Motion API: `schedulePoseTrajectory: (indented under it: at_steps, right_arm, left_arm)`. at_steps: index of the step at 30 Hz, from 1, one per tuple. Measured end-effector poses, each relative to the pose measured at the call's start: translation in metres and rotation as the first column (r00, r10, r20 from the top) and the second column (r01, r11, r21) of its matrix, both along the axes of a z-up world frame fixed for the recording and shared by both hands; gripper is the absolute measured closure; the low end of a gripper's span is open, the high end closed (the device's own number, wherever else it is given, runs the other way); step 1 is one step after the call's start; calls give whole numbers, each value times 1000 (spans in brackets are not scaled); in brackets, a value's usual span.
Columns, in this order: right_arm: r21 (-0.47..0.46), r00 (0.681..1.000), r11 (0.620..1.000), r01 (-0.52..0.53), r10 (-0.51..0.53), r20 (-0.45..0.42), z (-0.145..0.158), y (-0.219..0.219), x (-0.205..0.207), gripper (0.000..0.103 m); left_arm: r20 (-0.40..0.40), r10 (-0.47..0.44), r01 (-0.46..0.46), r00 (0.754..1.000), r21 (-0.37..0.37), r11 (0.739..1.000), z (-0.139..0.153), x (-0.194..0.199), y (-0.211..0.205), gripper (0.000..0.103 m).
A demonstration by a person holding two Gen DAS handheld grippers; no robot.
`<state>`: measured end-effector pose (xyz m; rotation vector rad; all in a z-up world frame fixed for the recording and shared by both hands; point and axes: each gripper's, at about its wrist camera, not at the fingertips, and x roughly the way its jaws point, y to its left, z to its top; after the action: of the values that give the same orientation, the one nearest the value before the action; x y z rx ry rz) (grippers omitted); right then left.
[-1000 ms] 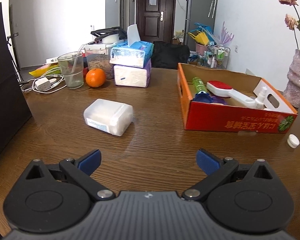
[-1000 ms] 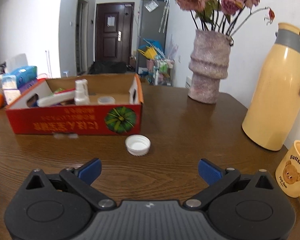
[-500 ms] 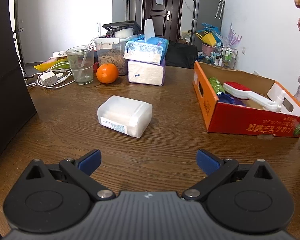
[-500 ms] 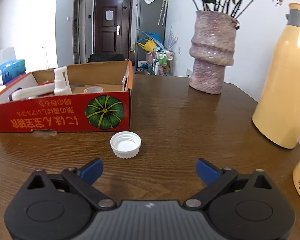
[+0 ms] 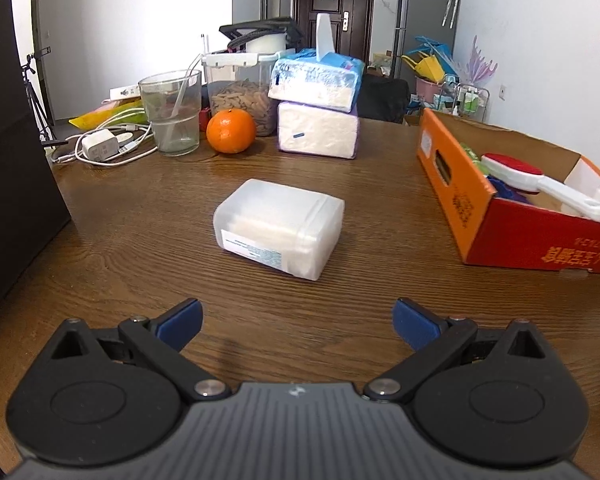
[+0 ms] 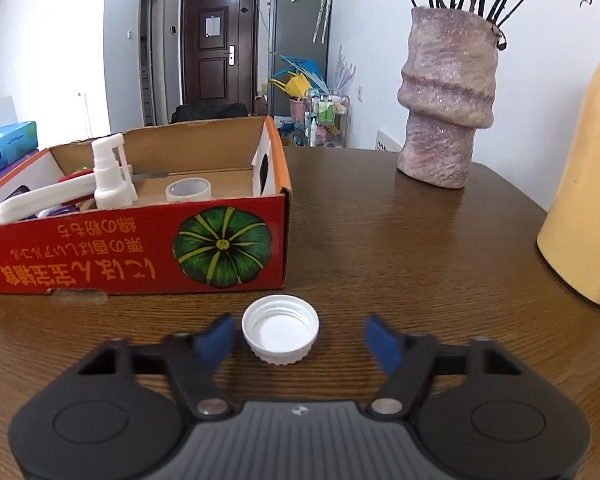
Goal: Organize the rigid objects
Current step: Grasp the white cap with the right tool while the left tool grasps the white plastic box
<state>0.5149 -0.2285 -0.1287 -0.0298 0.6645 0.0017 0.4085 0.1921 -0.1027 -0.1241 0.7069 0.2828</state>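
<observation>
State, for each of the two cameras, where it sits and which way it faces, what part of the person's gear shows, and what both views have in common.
Left wrist: sits on the left gripper, low over the table, facing a frosted plastic box; its open blue-tipped fingers show.
Right wrist: sits on the right gripper, facing a white cap lying between its open fingers, with a vase beyond.
Shared: the red cardboard box, the dark door.

Right hand-held gripper (image 6: 299, 340) now brackets the cap (image 6: 280, 329).
</observation>
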Motion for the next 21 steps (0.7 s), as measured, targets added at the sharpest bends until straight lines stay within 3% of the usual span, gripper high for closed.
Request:
schedulePoseTrajectory:
  at_steps: [1, 2, 21]
  right_arm:
    - [19, 1000, 1000, -4, 4, 2, 0, -1, 1, 61]
    - [32, 1000, 999, -6, 6, 2, 1, -2, 2, 63]
    - [57, 989, 994, 89, -95, 116, 14, -4, -19, 64]
  left_arm:
    - [-1, -1, 1, 1000, -1, 1000, -1, 2, 2, 0]
    - [-2, -2, 2, 1000, 1, 1000, -2, 3, 4, 0]
    - [58, -73, 71, 996, 34, 997, -7, 53, 32, 0]
